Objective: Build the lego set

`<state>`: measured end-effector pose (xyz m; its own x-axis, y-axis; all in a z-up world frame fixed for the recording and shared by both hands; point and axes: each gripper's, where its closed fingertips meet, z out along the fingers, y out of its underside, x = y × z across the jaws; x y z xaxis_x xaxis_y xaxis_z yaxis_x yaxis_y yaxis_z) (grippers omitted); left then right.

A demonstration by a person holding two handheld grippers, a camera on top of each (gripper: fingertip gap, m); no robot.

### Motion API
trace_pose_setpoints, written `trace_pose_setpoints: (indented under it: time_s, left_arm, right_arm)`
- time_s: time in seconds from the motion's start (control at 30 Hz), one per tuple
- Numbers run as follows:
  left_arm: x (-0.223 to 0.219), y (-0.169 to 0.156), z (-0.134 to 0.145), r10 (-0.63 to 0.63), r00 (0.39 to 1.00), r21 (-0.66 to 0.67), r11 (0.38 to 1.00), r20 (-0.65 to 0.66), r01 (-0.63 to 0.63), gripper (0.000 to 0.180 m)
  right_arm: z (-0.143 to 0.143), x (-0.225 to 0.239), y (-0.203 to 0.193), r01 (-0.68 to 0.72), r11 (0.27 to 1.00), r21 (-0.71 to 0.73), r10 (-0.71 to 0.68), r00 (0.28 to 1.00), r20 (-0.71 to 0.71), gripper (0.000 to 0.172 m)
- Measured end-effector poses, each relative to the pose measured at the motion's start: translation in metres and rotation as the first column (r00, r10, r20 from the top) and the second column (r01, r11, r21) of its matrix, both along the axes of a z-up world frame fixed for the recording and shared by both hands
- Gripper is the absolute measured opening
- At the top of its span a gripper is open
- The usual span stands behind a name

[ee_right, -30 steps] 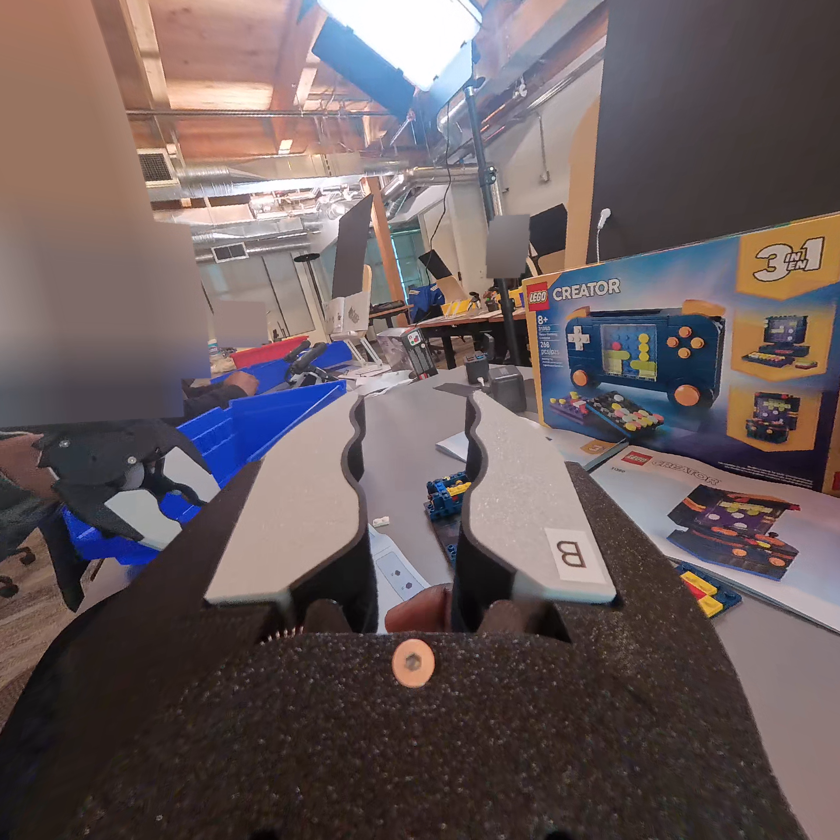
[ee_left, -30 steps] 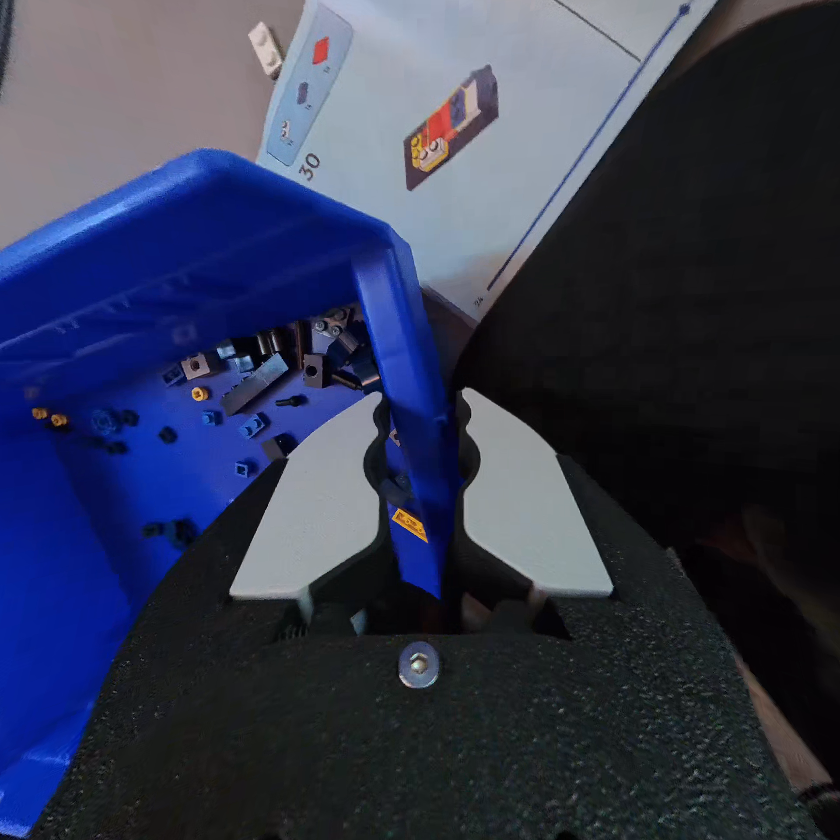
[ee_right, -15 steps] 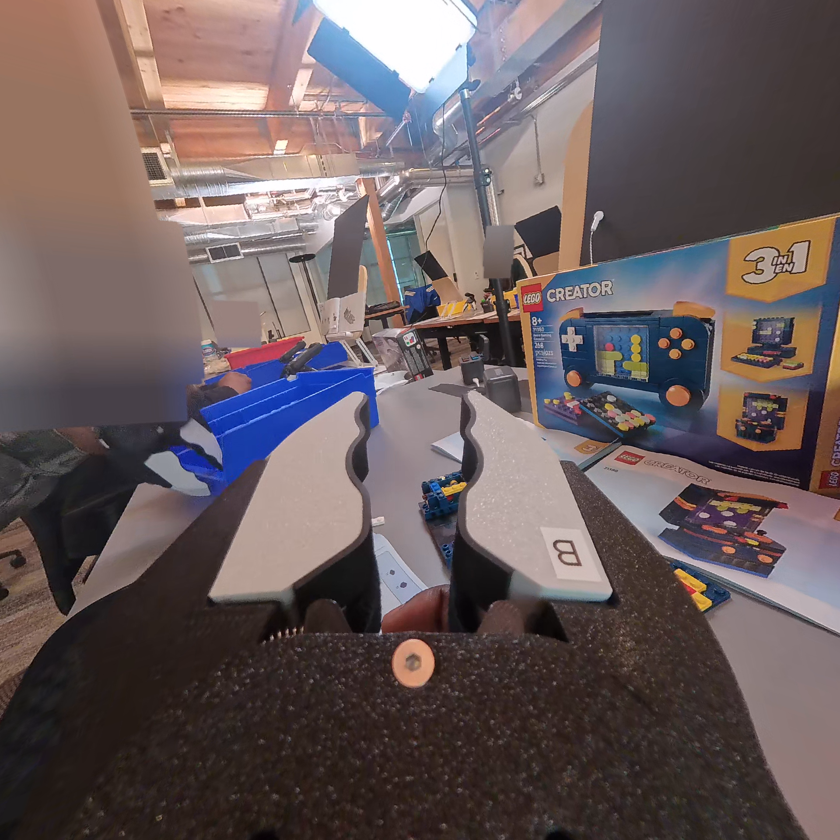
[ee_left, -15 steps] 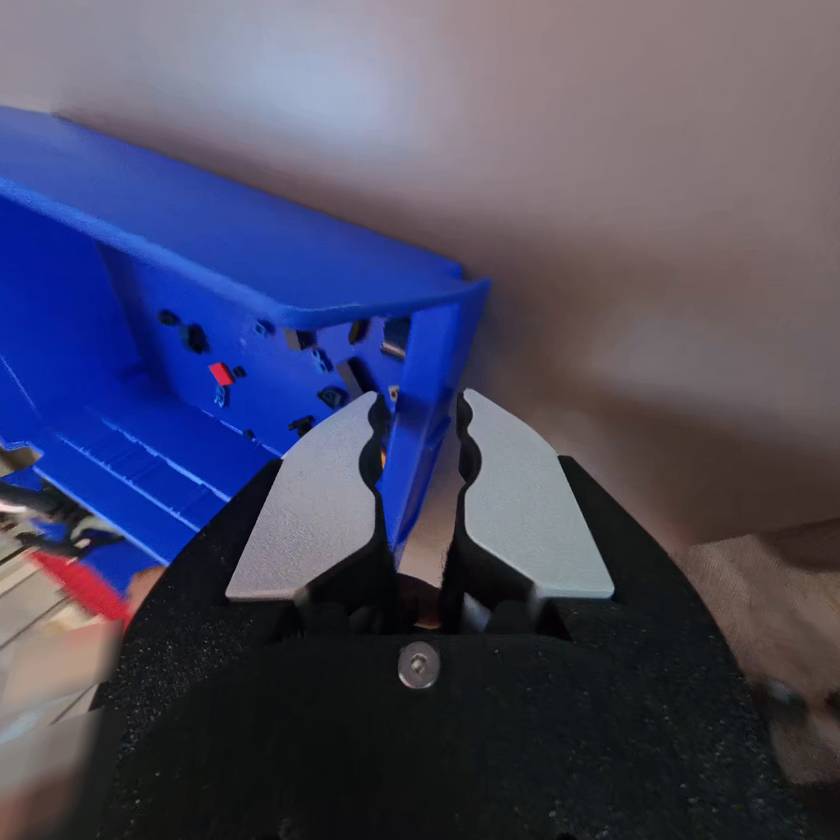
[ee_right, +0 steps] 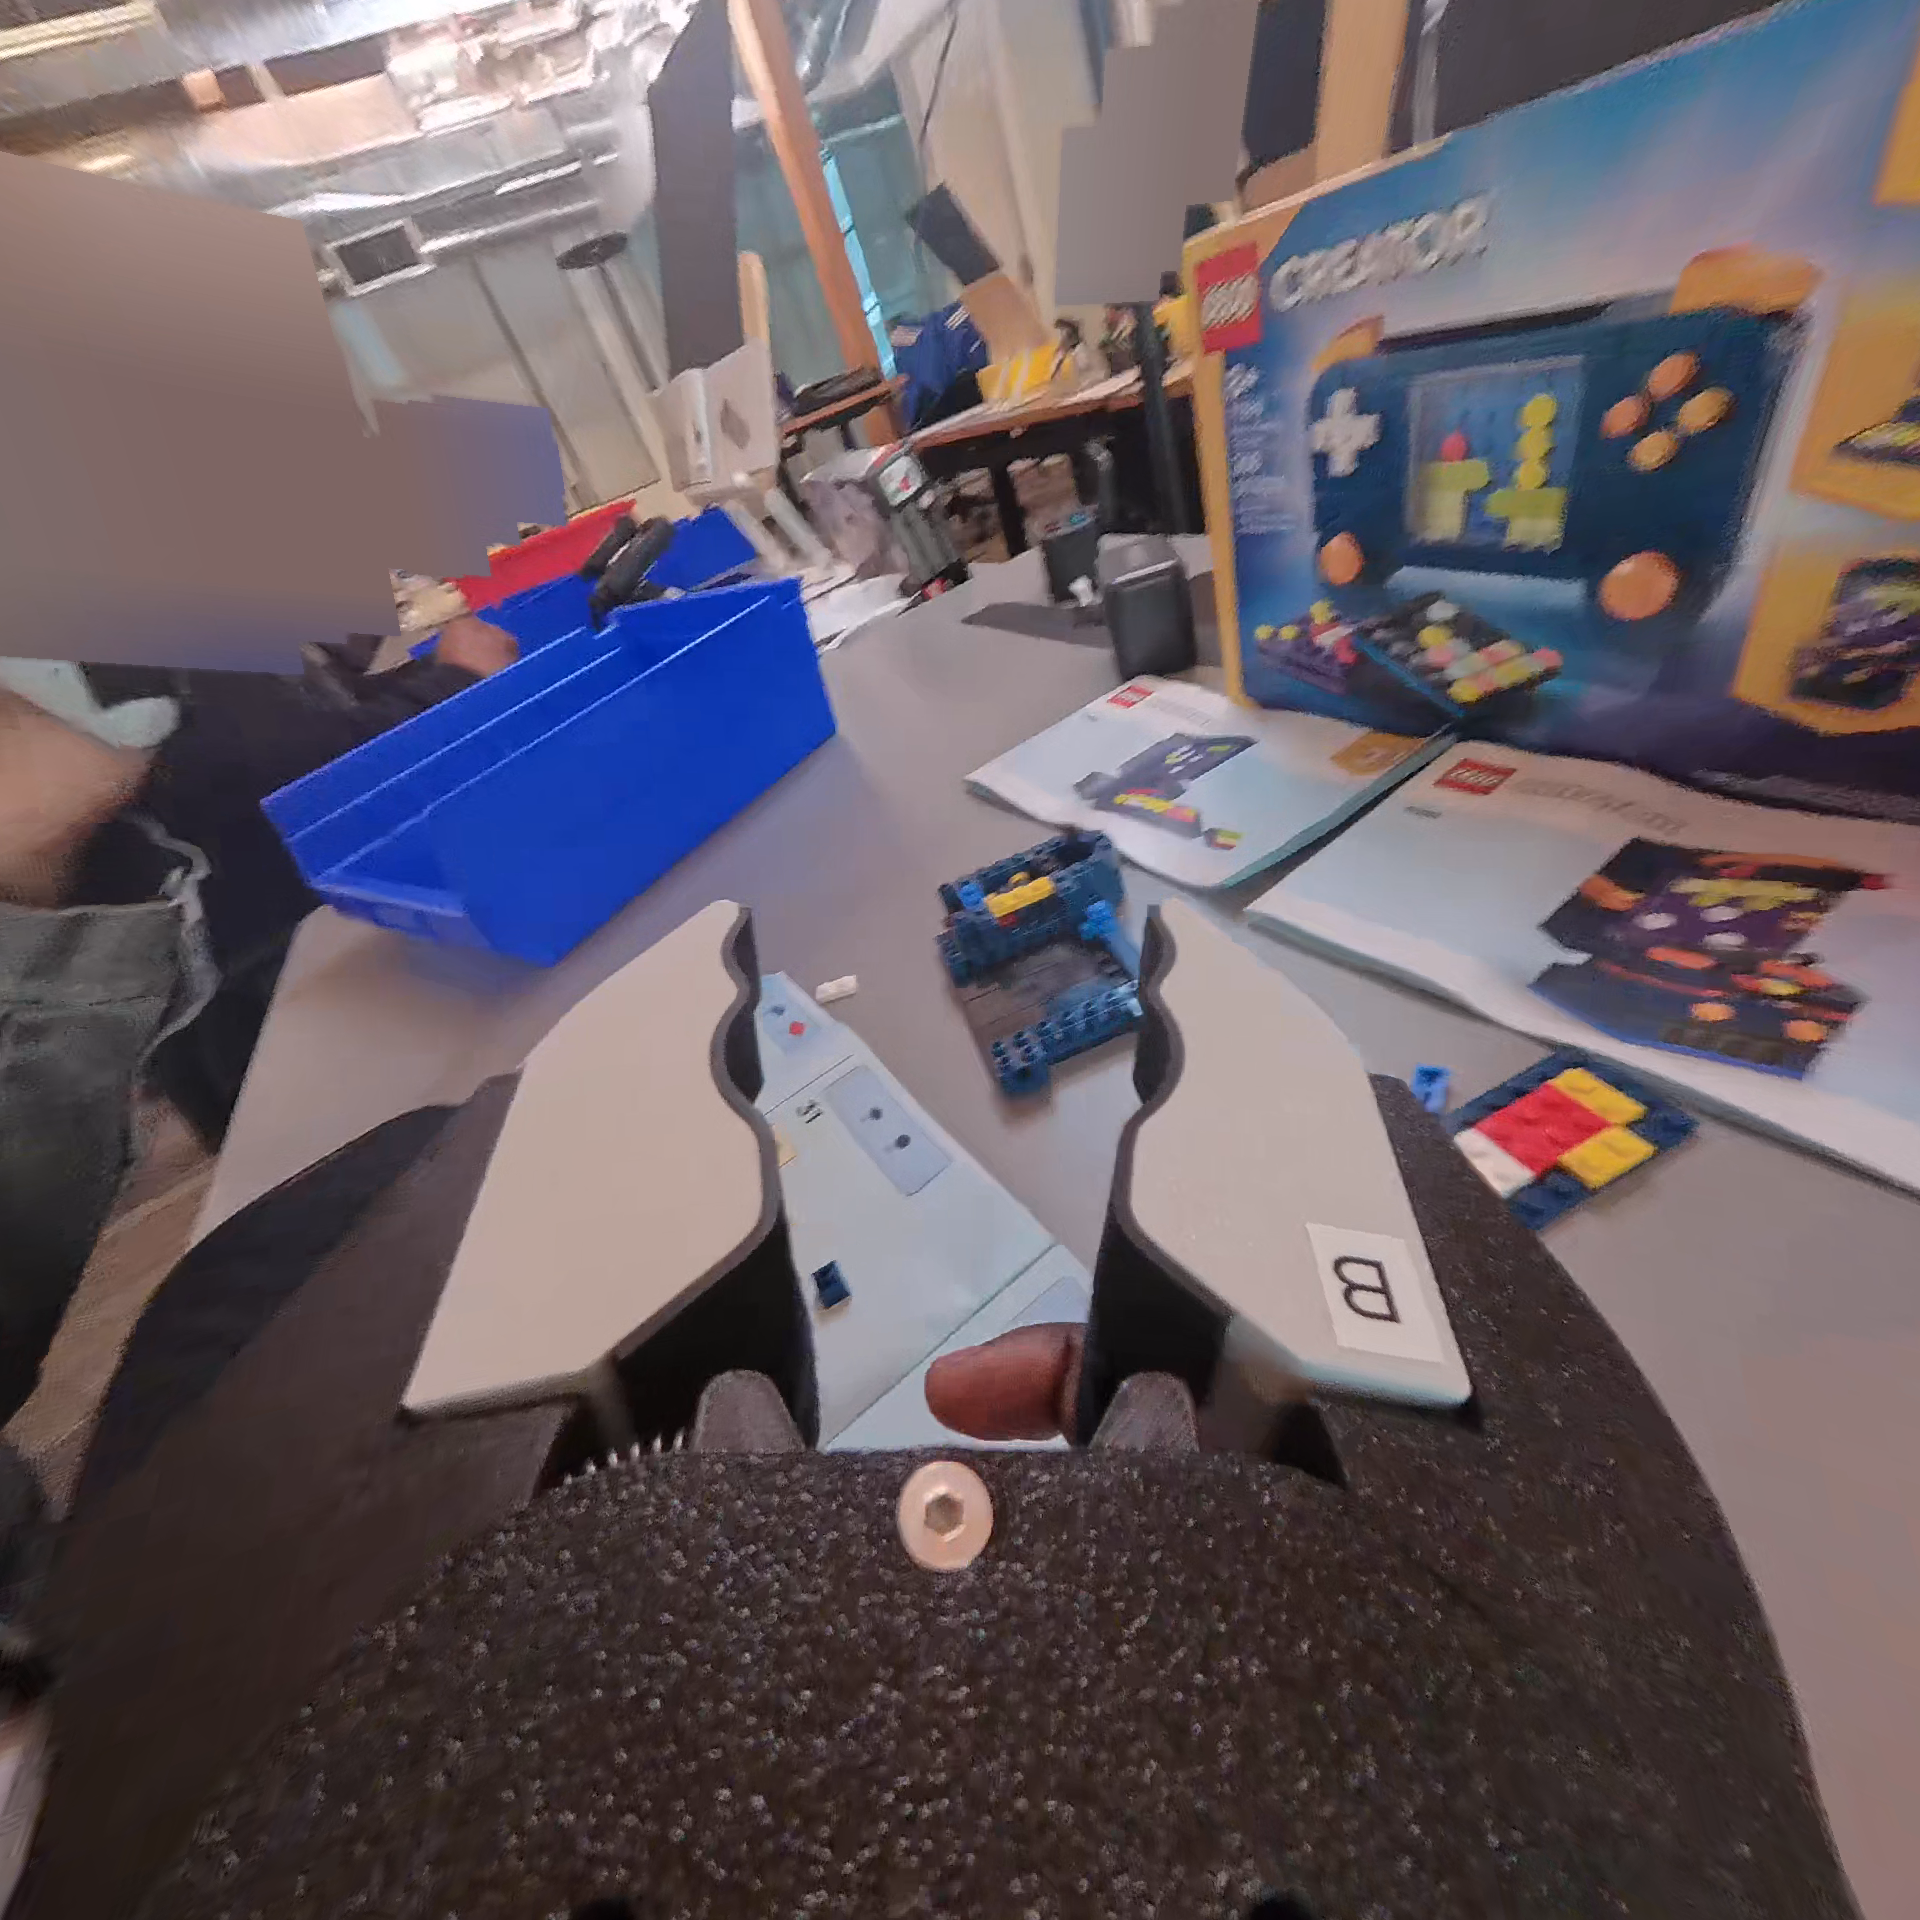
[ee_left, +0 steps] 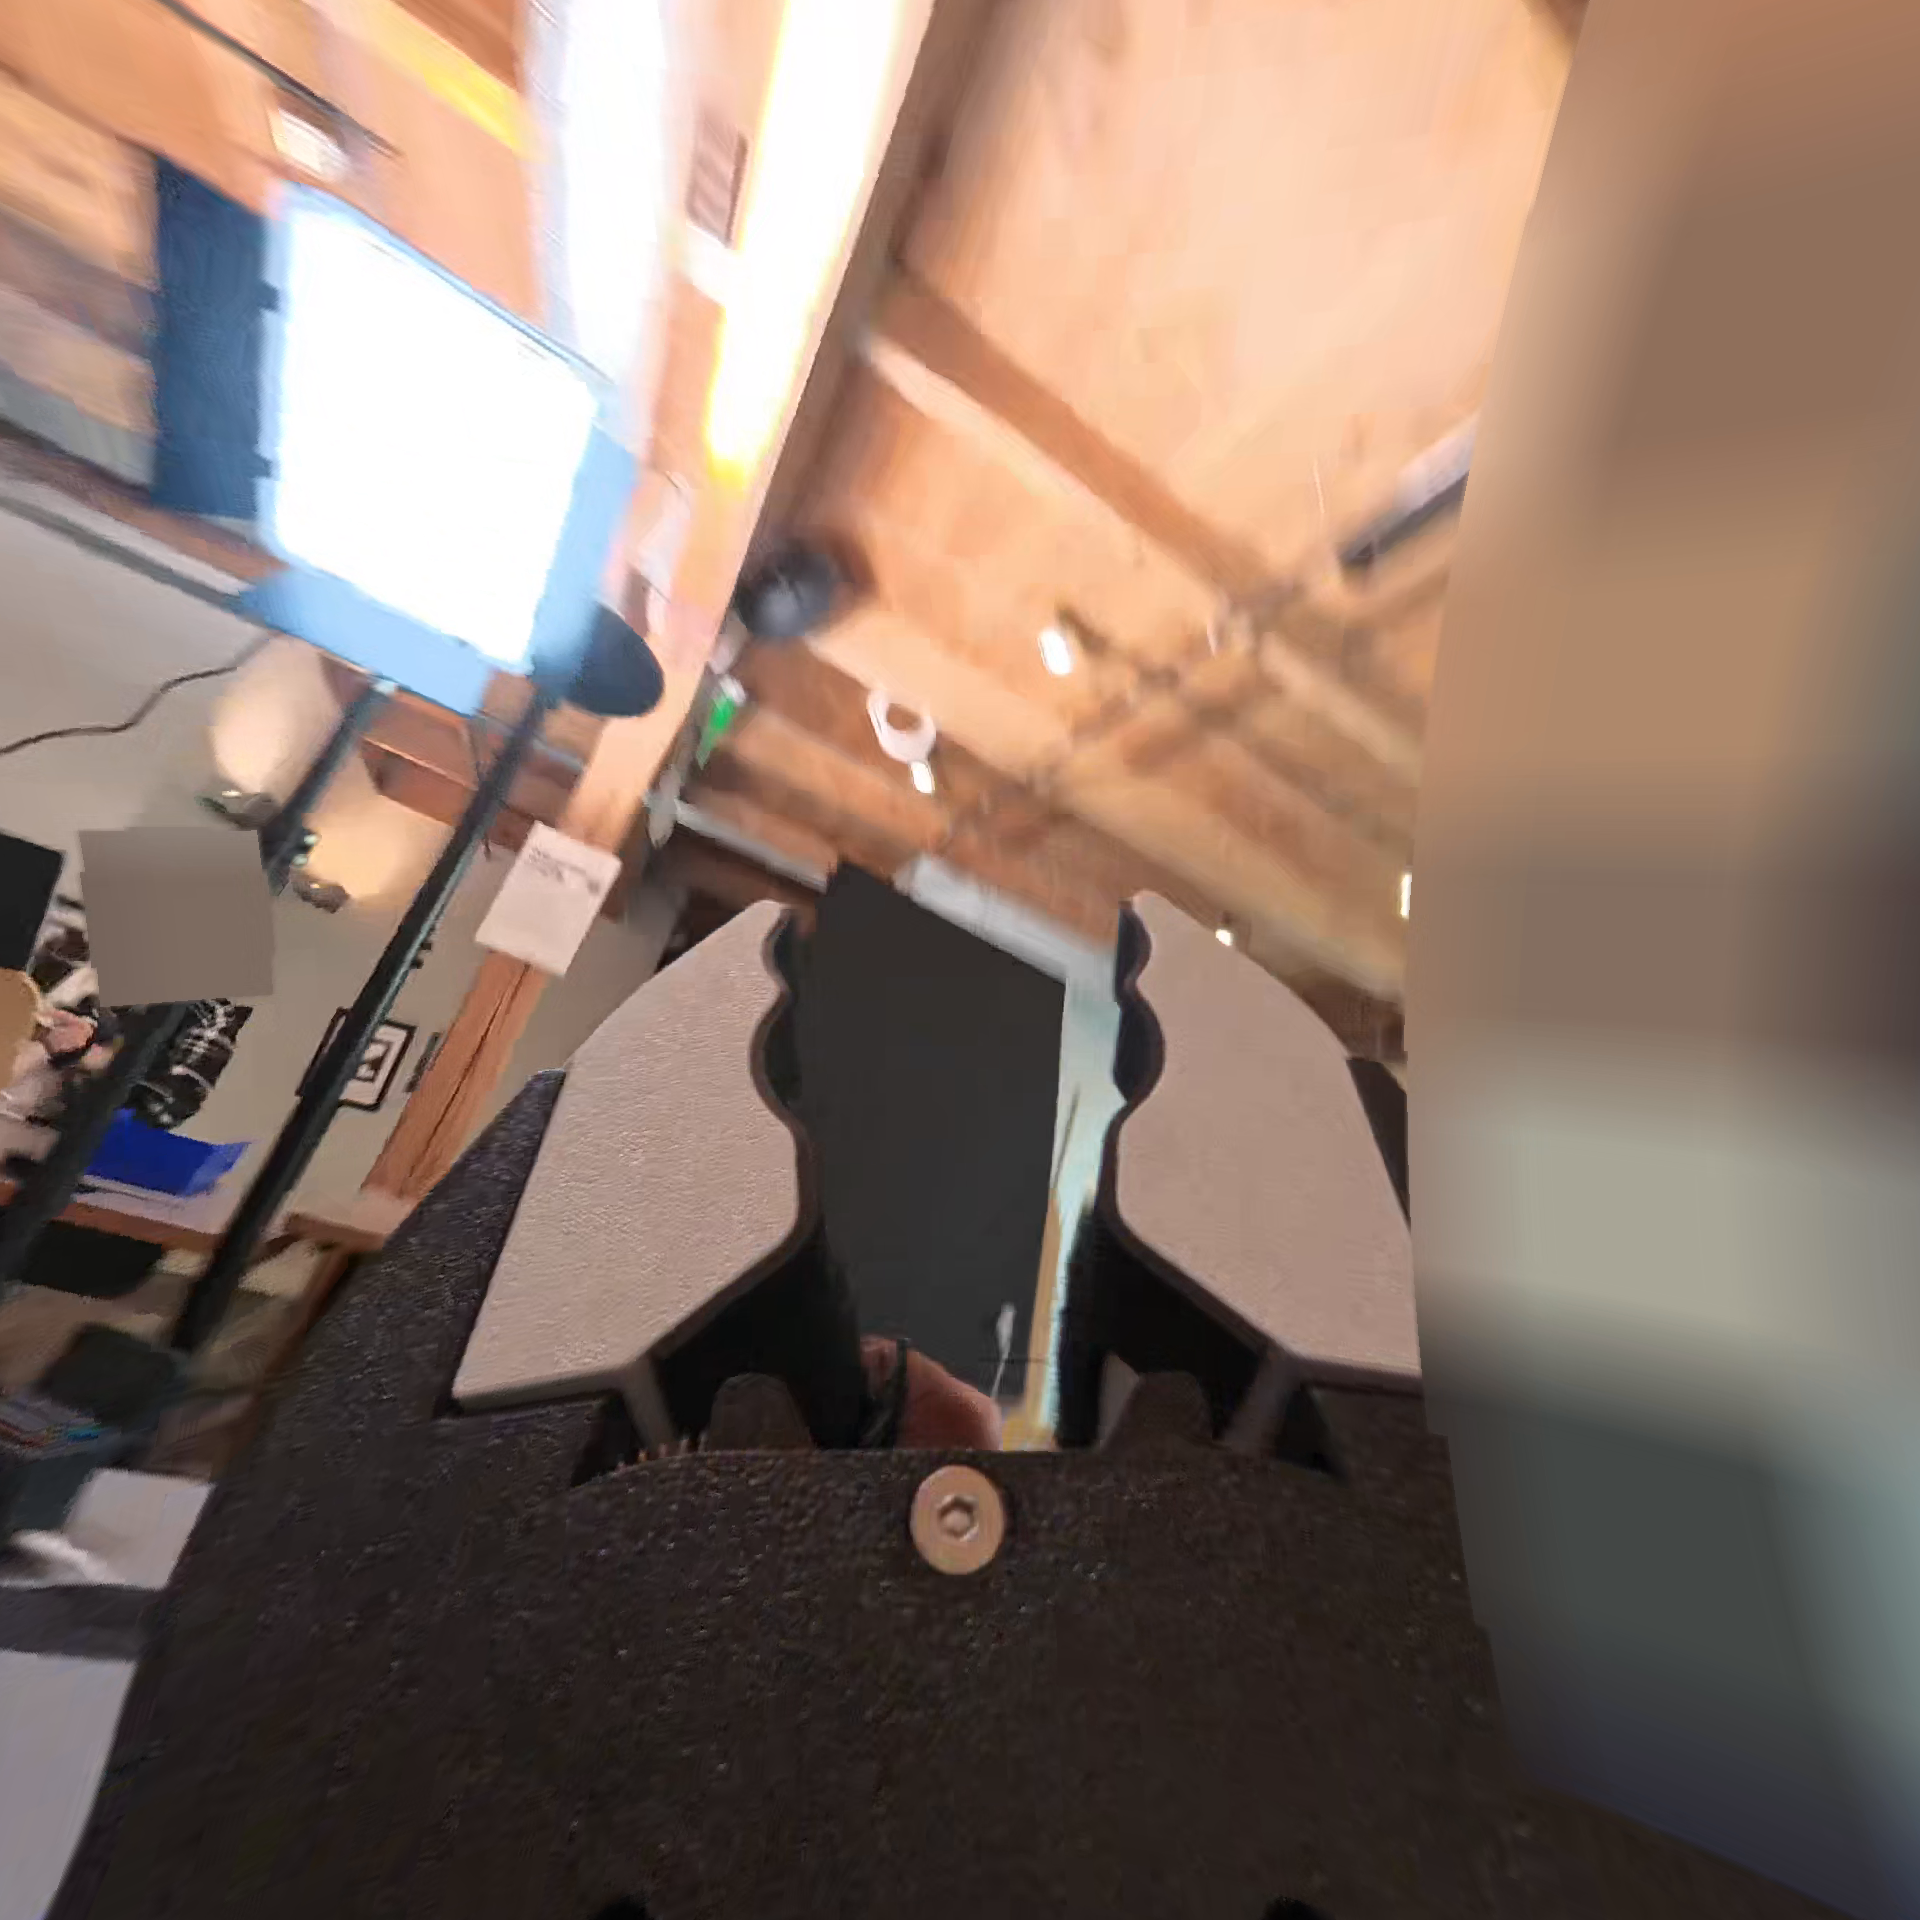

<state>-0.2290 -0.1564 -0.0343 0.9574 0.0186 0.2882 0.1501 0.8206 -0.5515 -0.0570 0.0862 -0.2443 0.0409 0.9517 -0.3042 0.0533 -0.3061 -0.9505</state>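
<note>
A second back my left gripper (ee_left: 954,935) was clamped on the rim of the blue plastic bin; now its grey fingers (ee_left: 665,1132) stand wide apart with nothing between them, and its camera has swung up to a blurred wooden beam ceiling (ee_left: 1143,364) and a bright rectangular light panel (ee_left: 416,416). That view is smeared; a dark flat panel (ee_left: 925,1122) shows through the jaw gap, what it is I cannot tell, and the right side of the view is covered. My right gripper (ee_right: 940,935) has also spread since half a second ago: its grey fingers (ee_right: 1236,1122) are well apart and grasp nothing, hanging above the grey tabletop (ee_right: 883,727). It has tipped down since then, so the table fills its view where the ceiling did. Beyond the tips, nearest the right finger, sits a dark blue brick assembly with a yellow piece on top (ee_right: 1039,956), partly cut by that finger. Under the jaws lies a pale blue instruction sheet (ee_right: 883,1174) with a small dark blue brick (ee_right: 830,1284) on it; a small white piece (ee_right: 836,987) lies just past it. The blue plastic bin (ee_right: 582,790) now rests on the table to the left, free of any gripper, its contents hidden from here. Two more booklets (ee_right: 1195,790) and a large printed box (ee_right: 1558,468) lie right, blurred; a flat blue plate with red, yellow and white bricks (ee_right: 1558,1132) sits beside the right finger.
</note>
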Motion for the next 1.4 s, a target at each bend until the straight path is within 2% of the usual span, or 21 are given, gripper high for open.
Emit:
trace_pose_setpoints:
  time_s: [0.07, 0.13, 0.27, 0.43, 0.6, 0.77, 1.07, 1.23, 1.4]
  left_arm:
    - [-0.013, -0.013, -0.005, -0.054, 0.991, 0.153, 0.988, 0.119, 0.035, 0.065]
    - [-0.019, -0.011, -0.015, -0.071, 0.983, 0.190, 0.981, 0.171, 0.038, 0.068]
    - [-0.023, -0.005, -0.029, -0.072, 0.973, 0.160, 0.986, 0.218, 0.037, 0.073]
    - [-0.025, -0.015, -0.031, -0.015, 0.978, 0.141, 0.990, 0.209, -0.015, 0.071]
    - [-0.029, -0.017, -0.036, -0.017, 0.974, 0.128, 0.992, 0.227, -0.013, 0.065]
    - [-0.031, -0.016, -0.040, -0.042, 0.970, 0.131, 0.991, 0.238, 0.011, 0.063]
    - [-0.033, -0.015, -0.041, -0.025, 0.973, 0.094, 0.996, 0.229, 0.003, 0.053]
    - [-0.035, -0.015, -0.042, -0.042, 0.971, 0.084, 0.996, 0.233, 0.022, 0.047]
    - [-0.042, -0.032, -0.036, 0.025, 0.976, 0.075, 0.996, 0.214, -0.042, 0.044]
  right_arm:
    - [0.003, 0.005, 0.014, 0.084, 0.996, 0.019, -0.083, 0.996, -0.030, 0.076]
    - [-0.003, 0.009, 0.026, 0.141, 0.990, 0.005, -0.141, 0.990, -0.011, 0.076]
    - [-0.017, 0.009, 0.035, 0.165, 0.985, -0.045, -0.163, 0.985, 0.056, 0.083]
    - [-0.017, 0.010, 0.037, 0.181, 0.982, -0.047, -0.178, 0.983, 0.051, 0.078]
    - [-0.016, 0.009, 0.034, 0.167, 0.985, -0.043, -0.165, 0.985, 0.046, 0.072]
    - [-0.014, 0.009, 0.034, 0.159, 0.985, -0.062, -0.158, 0.987, 0.026, 0.064]
    - [-0.010, 0.012, 0.035, 0.129, 0.974, -0.189, -0.137, 0.990, -0.030, 0.050]
    - [0.000, 0.021, 0.045, 0.166, 0.962, -0.216, -0.191, 0.977, -0.099, 0.038]
    - [0.002, 0.023, 0.048, 0.163, 0.954, -0.252, -0.198, 0.973, -0.121, 0.037]
